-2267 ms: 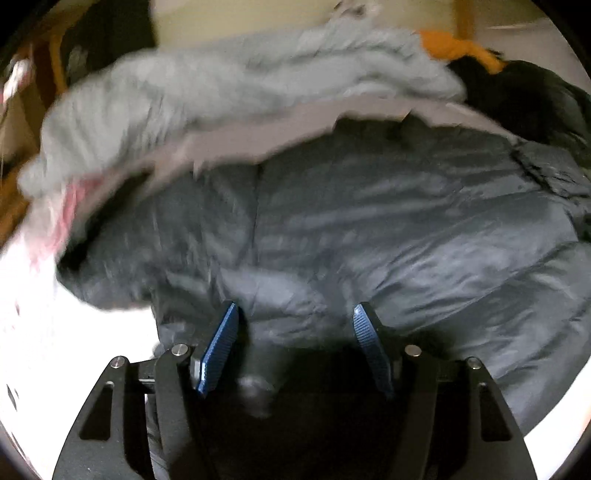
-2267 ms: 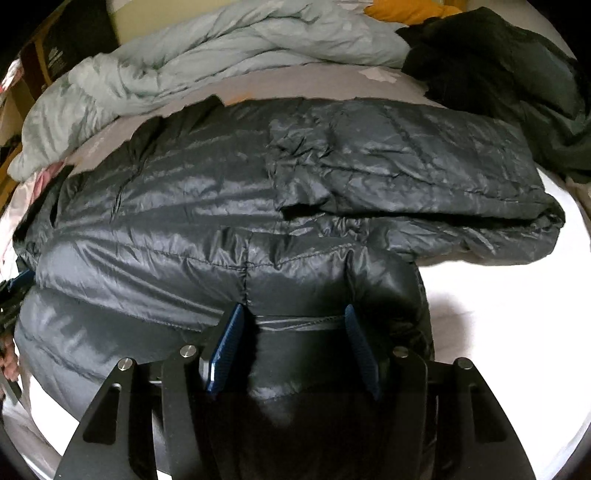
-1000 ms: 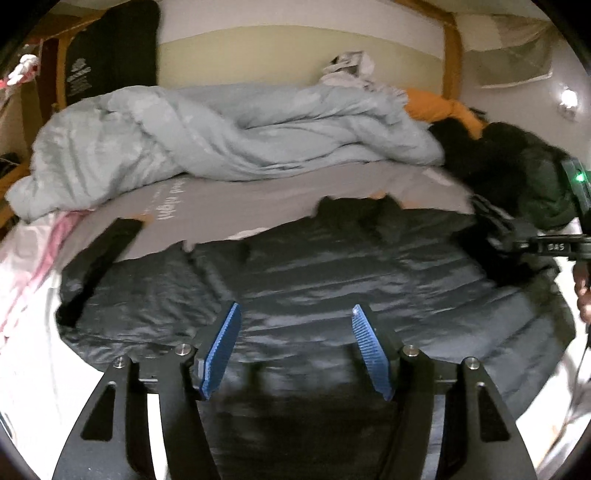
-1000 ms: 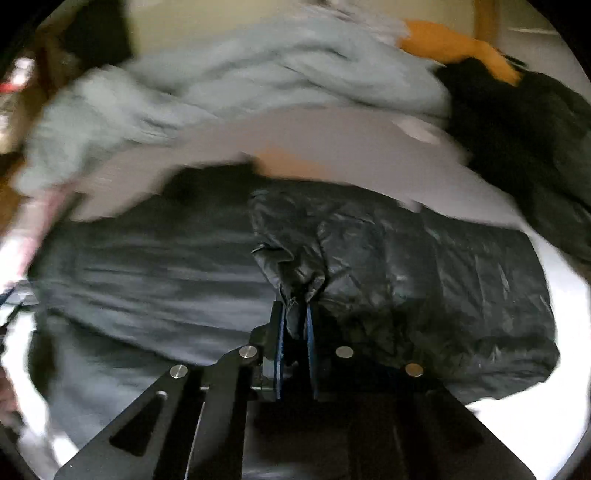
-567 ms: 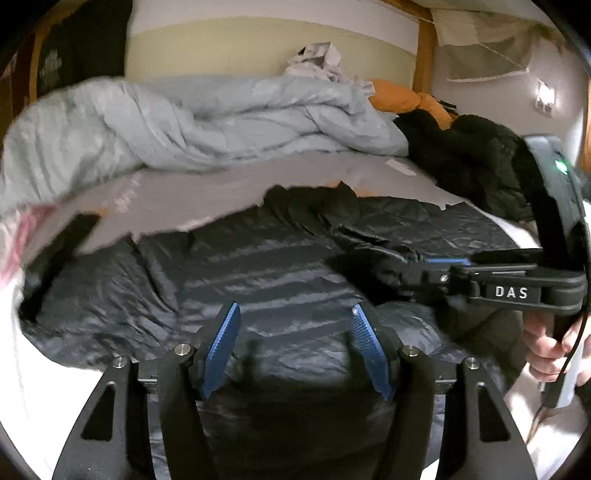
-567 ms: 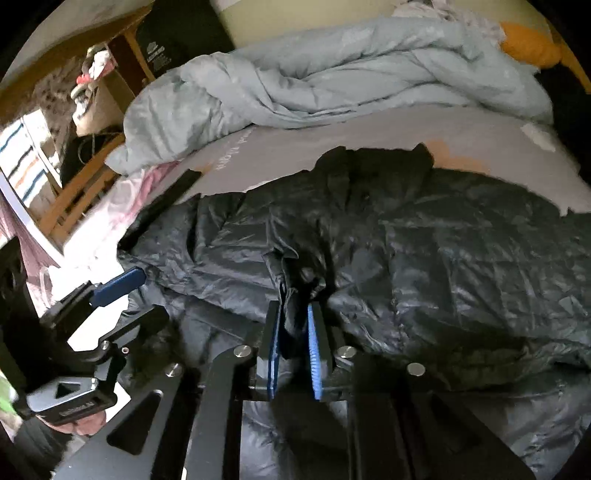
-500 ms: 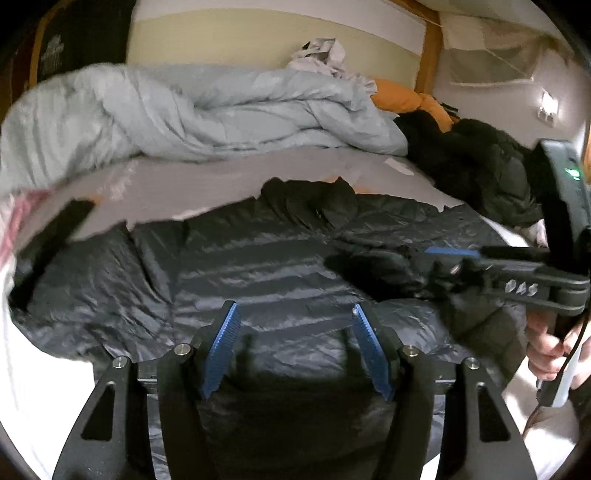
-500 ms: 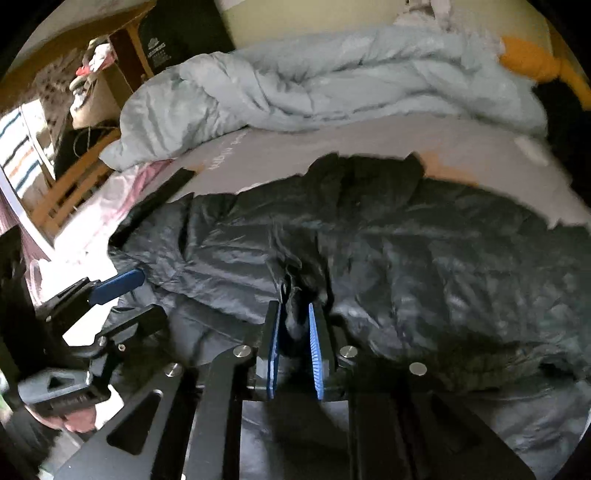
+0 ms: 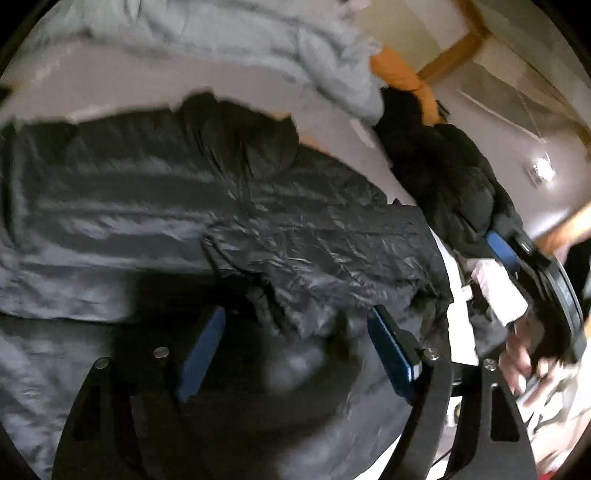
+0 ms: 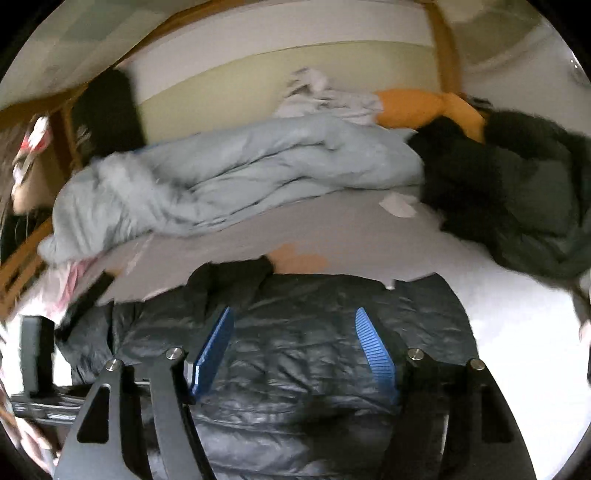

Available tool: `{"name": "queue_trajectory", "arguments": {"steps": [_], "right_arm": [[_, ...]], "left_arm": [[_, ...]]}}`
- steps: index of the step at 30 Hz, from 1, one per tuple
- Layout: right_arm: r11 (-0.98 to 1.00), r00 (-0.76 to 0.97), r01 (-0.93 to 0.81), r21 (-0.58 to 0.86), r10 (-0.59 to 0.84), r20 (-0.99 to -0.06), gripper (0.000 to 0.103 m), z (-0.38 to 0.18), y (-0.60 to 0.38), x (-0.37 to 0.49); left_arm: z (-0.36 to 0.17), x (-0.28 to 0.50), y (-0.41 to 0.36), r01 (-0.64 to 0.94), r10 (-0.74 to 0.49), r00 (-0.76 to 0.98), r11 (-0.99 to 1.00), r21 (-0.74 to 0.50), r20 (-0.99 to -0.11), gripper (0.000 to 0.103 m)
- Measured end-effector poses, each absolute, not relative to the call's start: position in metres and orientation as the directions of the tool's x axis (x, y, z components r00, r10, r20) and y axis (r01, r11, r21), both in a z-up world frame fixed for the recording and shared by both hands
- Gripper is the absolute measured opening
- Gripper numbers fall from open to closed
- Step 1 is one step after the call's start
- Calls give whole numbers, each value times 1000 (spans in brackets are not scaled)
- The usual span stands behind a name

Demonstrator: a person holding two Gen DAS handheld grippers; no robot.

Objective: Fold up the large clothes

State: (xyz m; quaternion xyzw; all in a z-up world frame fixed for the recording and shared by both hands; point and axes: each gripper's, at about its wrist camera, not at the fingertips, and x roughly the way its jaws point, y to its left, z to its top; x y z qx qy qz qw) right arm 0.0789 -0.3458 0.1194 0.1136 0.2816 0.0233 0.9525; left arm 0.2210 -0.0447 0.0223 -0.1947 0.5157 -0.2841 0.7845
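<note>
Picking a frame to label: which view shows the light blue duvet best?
Right wrist. The light blue duvet lies whole across the middle of the frame, its folds readable, behind the black puffer jacket. The left wrist view catches only a blurred strip of the duvet along the top edge.

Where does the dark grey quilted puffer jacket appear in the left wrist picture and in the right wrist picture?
Left wrist view: the dark grey quilted puffer jacket fills the left and centre, reaching under the gripper fingers.
Right wrist view: the jacket lies across the lower centre, behind the blue finger pads.
Shared landmark: the pale blue rumpled duvet lies beyond the jacket in both views.
</note>
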Motion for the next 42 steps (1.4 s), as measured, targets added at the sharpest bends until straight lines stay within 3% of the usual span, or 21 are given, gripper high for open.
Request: {"name": "queue_trajectory", "arguments": {"steps": [2, 3, 5, 7, 13, 19, 26, 28, 29, 30, 31, 35, 39, 42], "right_arm": [[970, 840, 20, 244, 115, -530, 71, 121, -355, 78], [971, 842, 15, 239, 116, -527, 71, 122, -356, 78], [979, 846, 9, 205, 102, -523, 71, 125, -356, 76], [985, 853, 17, 173, 76, -517, 71, 126, -355, 74], [989, 846, 49, 143, 35, -533, 71, 121, -356, 77], [985, 803, 68, 156, 38, -595, 71, 107, -361, 89], [959, 695, 0, 283, 203, -689, 71, 76, -361, 112], [950, 645, -28, 310, 254, -721, 62, 63, -356, 119], [949, 613, -41, 313, 272, -742, 49, 56, -351, 124], [952, 586, -45, 304, 272, -764, 37, 49, -346, 127], [959, 562, -38, 280, 252, -788, 33, 41, -342, 131], [990, 480, 27, 142, 112, -870, 25, 6, -335, 148], [994, 482, 64, 92, 50, -875, 24, -3, -336, 152], [991, 568, -3, 135, 113, -816, 24, 20, -325, 138]], "left_arm": [[11, 229, -50, 190, -668, 278, 742, -642, -690, 70], [10, 231, -52, 179, -669, 285, 741, -647, -687, 59], [13, 232, -60, 217, -629, 313, 777, -592, -711, 19], [21, 232, -63, 259, -569, 361, 822, -506, -739, 9], [63, 222, -42, 277, -273, 617, 953, -122, -738, 8], [70, 236, 26, 98, -67, 692, 995, 1, -718, 8], [40, 241, 94, -9, -6, 675, 1000, -16, -738, 8], [32, 239, 100, -8, -17, 671, 1000, -30, -741, 8], [30, 239, 101, -5, -21, 670, 999, -33, -742, 9], [28, 239, 101, -1, -22, 671, 1000, -30, -742, 9], [27, 238, 99, 5, -20, 671, 1000, -22, -741, 9], [24, 235, 96, 36, -24, 683, 999, 1, -730, 9], [23, 231, 99, 74, -51, 694, 997, 1, -718, 11], [30, 227, 99, 75, -40, 691, 997, 17, -721, 22]]}}
